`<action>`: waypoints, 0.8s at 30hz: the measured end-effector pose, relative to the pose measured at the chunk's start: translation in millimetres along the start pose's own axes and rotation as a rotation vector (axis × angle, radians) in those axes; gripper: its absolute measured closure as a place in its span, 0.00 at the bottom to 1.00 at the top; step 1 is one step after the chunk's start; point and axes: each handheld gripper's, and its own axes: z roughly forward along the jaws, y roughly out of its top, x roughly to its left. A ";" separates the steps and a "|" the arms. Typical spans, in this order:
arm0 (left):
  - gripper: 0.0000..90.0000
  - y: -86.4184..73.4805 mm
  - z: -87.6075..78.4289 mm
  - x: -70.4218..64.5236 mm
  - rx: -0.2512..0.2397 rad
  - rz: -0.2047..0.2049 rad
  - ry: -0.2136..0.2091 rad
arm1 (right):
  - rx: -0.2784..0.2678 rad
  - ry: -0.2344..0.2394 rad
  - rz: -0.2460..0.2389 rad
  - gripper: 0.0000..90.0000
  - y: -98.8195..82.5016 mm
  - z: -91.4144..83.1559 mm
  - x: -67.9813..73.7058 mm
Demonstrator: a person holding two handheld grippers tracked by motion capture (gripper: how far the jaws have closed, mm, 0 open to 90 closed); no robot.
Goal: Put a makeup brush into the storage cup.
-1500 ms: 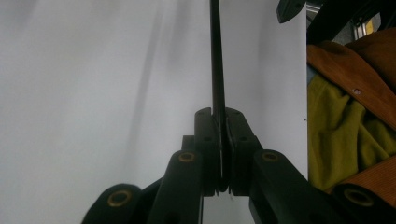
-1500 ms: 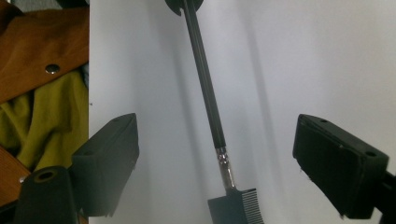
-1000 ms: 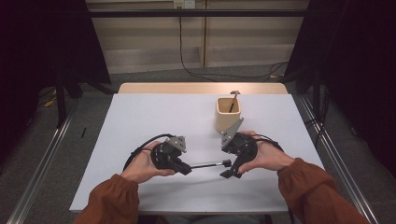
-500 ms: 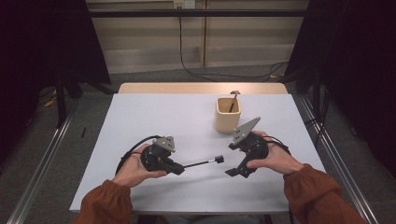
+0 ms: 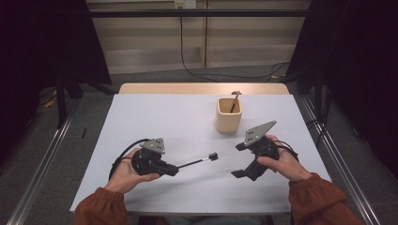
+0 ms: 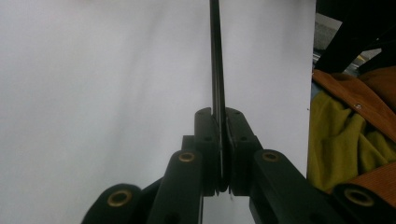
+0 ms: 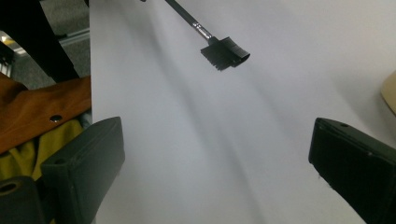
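A thin black brush [image 5: 202, 160] with a small flat comb-like head [image 5: 213, 155] sticks out level from my left gripper [image 5: 173, 168], which is shut on its handle at the front left of the white table [image 5: 164, 117]. In the left gripper view the handle [image 6: 215, 56] runs straight up from the closed left gripper [image 6: 220, 114]. My right gripper [image 5: 238, 160] is to the right of the brush head, apart from it. Its jaws have just been opening and stand wide, with nothing between them. The right gripper [image 7: 217, 135] faces the brush head [image 7: 225, 52], which hangs above the table.
A beige cup [image 5: 229, 115] stands behind the right gripper with another thin brush [image 5: 233, 101] upright in it. A person's hands and rust-coloured sleeves [image 5: 324, 201] come in from the front edge. Metal rails run along both sides of the table.
The two hands have drawn apart. The left gripper carried the brush leftward; the right gripper moved right, off the brush head it met a second ago, and its jaws stand wider.
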 end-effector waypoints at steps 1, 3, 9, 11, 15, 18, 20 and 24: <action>0.95 -1.0 -0.6 -0.2 -0.007 0.000 0.005 | -0.005 -0.001 0.006 0.03 -1.8 -1.1 0.1; 0.95 -3.8 -2.2 -1.7 -0.019 -0.009 0.000 | -0.013 0.003 0.008 0.04 -6.3 -2.4 -0.6; 0.95 -14.7 -7.3 -3.0 -0.049 -0.023 0.013 | -0.044 -0.017 0.038 0.03 -15.8 -8.8 -1.9; 0.95 -18.2 -8.1 -2.5 -0.059 -0.031 0.014 | -0.058 -0.024 0.044 0.04 -18.5 -11.1 -1.3; 0.95 -23.1 -9.9 -3.1 -0.084 -0.050 0.011 | -0.070 -0.026 0.060 0.04 -27.0 -12.1 -2.3; 0.95 -24.6 -11.9 -4.2 -0.099 -0.051 0.025 | -0.080 -0.032 0.068 0.04 -32.0 -12.2 -0.9; 0.95 -24.9 -13.9 -3.6 -0.112 -0.053 0.034 | -0.099 -0.038 0.069 0.04 -33.1 -13.9 -0.3; 0.95 -25.4 -14.1 -6.4 -0.127 -0.049 0.042 | -0.158 -0.057 0.071 0.04 -33.5 -16.4 2.1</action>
